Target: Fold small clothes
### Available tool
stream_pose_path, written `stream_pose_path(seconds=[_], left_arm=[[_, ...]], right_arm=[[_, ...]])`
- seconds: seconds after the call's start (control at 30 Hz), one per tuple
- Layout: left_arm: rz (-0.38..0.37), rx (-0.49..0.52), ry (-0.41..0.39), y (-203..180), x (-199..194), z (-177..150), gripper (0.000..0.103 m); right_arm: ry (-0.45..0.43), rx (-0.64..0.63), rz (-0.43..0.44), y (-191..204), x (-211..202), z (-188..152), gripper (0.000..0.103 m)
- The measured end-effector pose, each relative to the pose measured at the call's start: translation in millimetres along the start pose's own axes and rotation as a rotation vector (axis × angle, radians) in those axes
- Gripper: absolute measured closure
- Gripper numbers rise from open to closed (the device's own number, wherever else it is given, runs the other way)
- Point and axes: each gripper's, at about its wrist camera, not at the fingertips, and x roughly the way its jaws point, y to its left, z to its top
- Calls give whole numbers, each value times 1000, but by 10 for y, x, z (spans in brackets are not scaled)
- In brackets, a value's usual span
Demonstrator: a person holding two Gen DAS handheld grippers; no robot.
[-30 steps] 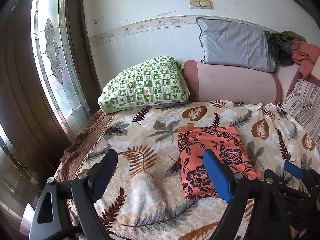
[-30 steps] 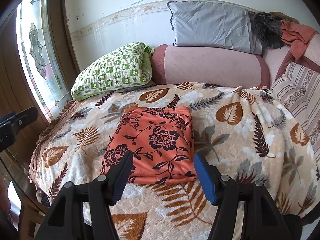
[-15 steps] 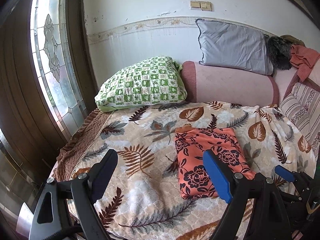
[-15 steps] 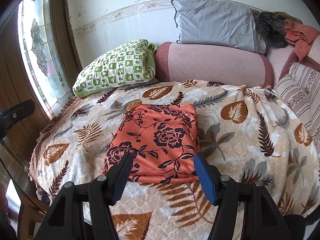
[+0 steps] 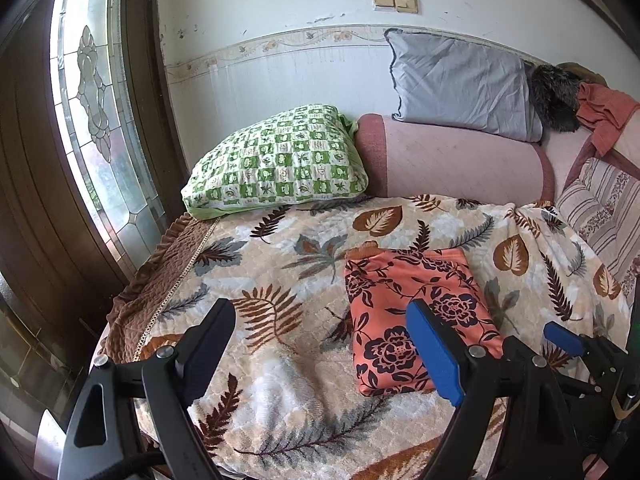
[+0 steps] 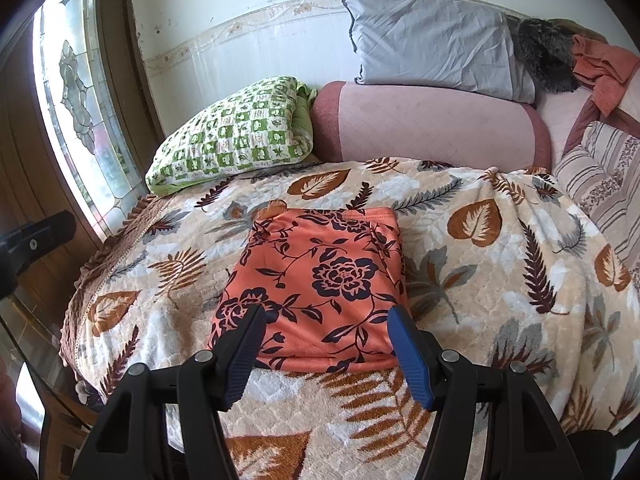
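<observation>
**Right wrist view: folded garment on leaf blanket**

Right gripper (image 6: 325, 350) hangs above the near edge of the bed, jaws apart, nothing between the pads. Folded orange floral garment (image 6: 320, 284) lies flat on the leaf-print blanket (image 6: 500, 280), its near hem just beyond the fingertips, not touched. Far left: green checked pillow (image 6: 236, 132) against the pink bolster (image 6: 432, 124). Grey pillow (image 6: 432, 40) leans on the wall above the bolster, a dark furry item (image 6: 544, 56) and an orange cloth (image 6: 604, 68) to its right. Striped cushion (image 6: 604, 176) far right. Leaded glass window (image 6: 76, 92) at left. The left gripper's finger (image 6: 36, 240) shows at the left edge.
</observation>
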Motion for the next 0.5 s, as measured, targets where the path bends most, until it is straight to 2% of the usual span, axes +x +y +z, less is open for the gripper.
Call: stream_pose_path(seconds=[0.5], left_arm=[[-28, -17, 7, 13, -10, 19, 16]], right_arm=[[-15, -4, 17, 47, -64, 2, 36]])
